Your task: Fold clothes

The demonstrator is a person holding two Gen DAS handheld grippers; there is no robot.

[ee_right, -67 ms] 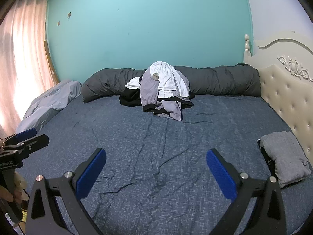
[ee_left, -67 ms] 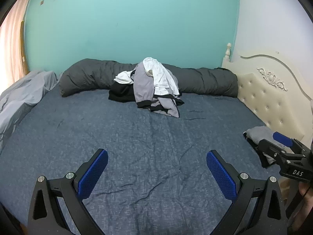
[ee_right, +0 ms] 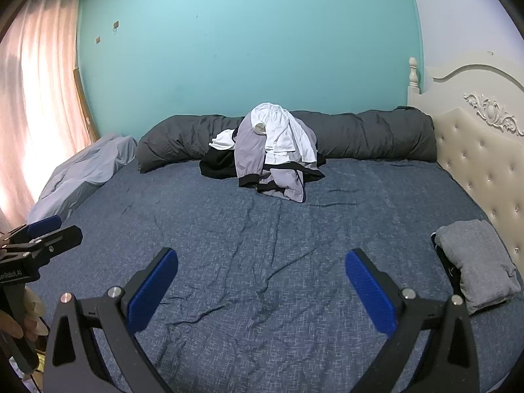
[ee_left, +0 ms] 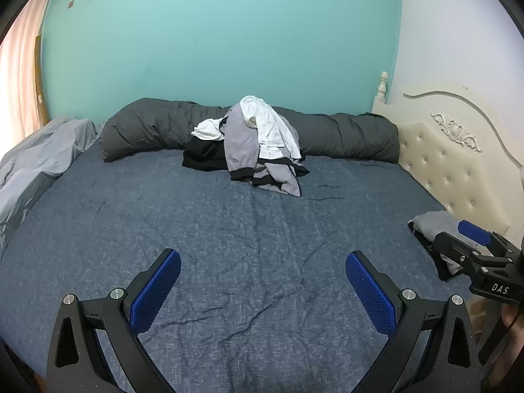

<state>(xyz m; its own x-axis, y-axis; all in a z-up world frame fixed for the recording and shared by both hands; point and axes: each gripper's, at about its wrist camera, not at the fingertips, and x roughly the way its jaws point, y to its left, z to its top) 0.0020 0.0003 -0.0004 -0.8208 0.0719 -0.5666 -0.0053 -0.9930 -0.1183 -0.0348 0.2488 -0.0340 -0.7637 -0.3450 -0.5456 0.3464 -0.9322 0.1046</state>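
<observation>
Turquoise wall (ee_left: 222, 39) fills the background behind a wide bed covered by a wrinkled dark blue sheet (ee_left: 249, 229). At the far edge of the sheet, a long dark grey rolled duvet (ee_left: 150, 127) is laid against the wall, and a loose pile of unfolded clothes (ee_left: 252, 144) is heaped on the middle of it: white, light grey with black trim, and black pieces, whose number cannot be made out. A folded grey garment (ee_right: 475, 258) is set near the cream tufted headboard (ee_right: 481, 157) on the right side, with something black partly hidden beneath it. Pale grey bedding (ee_right: 85, 170) is bunched at the left edge, beside a pink curtain (ee_right: 36, 98) that is cut off by the lens rim. The left gripper (ee_left: 262, 278) is held low over the near part of the sheet, its blue-padded jaws spread wide with nothing between them. The right gripper (ee_right: 262, 278) is held likewise, wide apart and empty. Both are well apart from the pile. Only a small part of a hand (ee_right: 13, 324) is seen at the frame edge, gripping a handle.
</observation>
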